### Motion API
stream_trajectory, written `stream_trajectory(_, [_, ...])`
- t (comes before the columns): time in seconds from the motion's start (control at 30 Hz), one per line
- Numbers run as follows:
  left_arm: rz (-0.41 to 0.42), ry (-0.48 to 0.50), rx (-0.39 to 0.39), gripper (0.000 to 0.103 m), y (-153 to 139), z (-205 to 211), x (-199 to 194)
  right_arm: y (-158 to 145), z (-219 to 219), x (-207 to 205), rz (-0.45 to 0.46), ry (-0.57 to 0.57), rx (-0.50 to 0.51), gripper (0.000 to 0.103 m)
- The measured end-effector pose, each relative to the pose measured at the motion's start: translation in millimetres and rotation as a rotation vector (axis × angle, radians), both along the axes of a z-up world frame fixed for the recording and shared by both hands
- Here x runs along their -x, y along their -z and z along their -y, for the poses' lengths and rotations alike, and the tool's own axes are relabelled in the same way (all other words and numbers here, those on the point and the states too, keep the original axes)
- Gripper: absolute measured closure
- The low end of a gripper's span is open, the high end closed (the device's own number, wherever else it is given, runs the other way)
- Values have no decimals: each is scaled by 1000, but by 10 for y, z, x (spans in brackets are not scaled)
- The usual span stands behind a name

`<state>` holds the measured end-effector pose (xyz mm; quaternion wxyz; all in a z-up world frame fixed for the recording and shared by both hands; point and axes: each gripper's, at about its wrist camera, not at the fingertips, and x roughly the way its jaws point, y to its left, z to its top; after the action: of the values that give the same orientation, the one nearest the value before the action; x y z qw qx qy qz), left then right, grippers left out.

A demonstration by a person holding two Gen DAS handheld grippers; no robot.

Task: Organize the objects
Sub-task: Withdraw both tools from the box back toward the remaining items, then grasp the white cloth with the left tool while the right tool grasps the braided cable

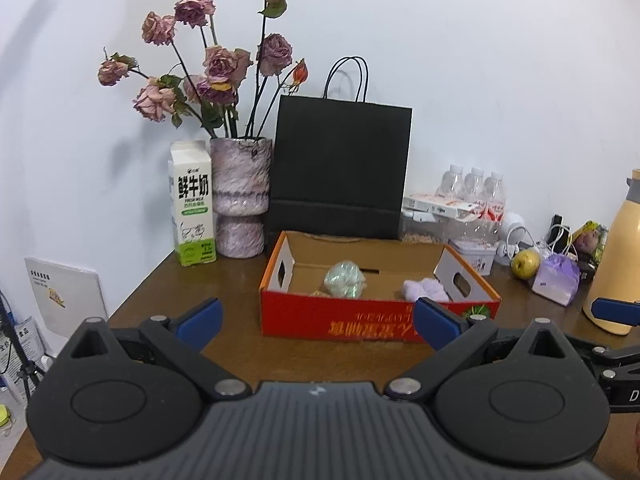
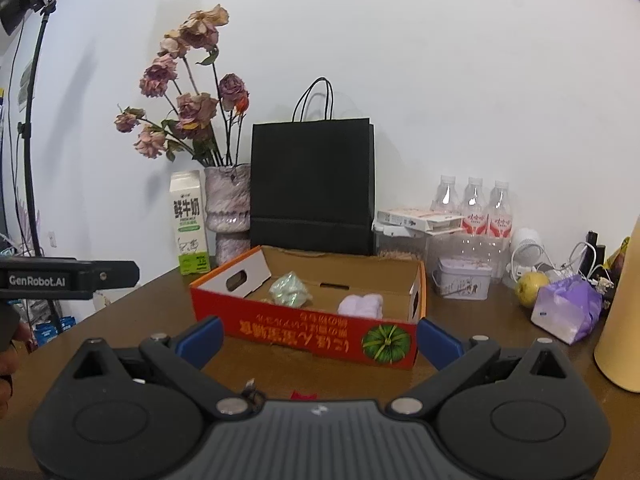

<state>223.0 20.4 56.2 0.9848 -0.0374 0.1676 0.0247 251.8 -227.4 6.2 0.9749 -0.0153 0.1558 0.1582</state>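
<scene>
A red cardboard box (image 1: 376, 318) (image 2: 308, 326) stands open on the brown table. Inside lie a shiny green wrapped bundle (image 1: 345, 279) (image 2: 289, 290) and a fluffy lilac item (image 1: 425, 290) (image 2: 361, 305). My left gripper (image 1: 318, 322) is open and empty, held just in front of the box. My right gripper (image 2: 320, 340) is open and empty, also in front of the box. A small red scrap (image 2: 303, 396) and a small clip-like bit (image 2: 250, 387) lie on the table by the right gripper's body.
Behind the box stand a milk carton (image 1: 192, 204), a vase of dried roses (image 1: 239, 196) and a black paper bag (image 1: 340, 168). To the right are water bottles (image 2: 474, 208), a small tin (image 2: 464, 280), a pear (image 2: 530, 288), a purple pouch (image 2: 568, 306) and a yellow jug (image 1: 616, 264).
</scene>
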Motion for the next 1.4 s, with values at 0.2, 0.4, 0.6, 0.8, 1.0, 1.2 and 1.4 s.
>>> stream_trajectory(0.2, [-28,-6,-9,0,98,-55,206,111,-2,207,-21,-1,6,0])
stream_trajectory(0.4, [-55,-7,-20,0,178,-79,363,208,24,380,-39,4,8,0])
stream_trajectory(0.6, [-79,-14,-23,0,277,-128,499,291,39,506,-54,-6,16,0])
stream_trajectory(0.8, [-118,-19,-24,0,403,-191,543,392,41,568,-79,-16,22,0])
stream_trajectory(1.0, [-136,-36,-15,0,451,-264,512,470,-19,401,-133,-27,32,0])
stream_trajectory(1.2, [-141,-51,-6,0,445,-341,496,525,-178,-7,-215,-37,70,0])
stream_trajectory(1.4, [-146,-76,6,0,456,-442,475,585,-189,-346,-314,-2,6,0])
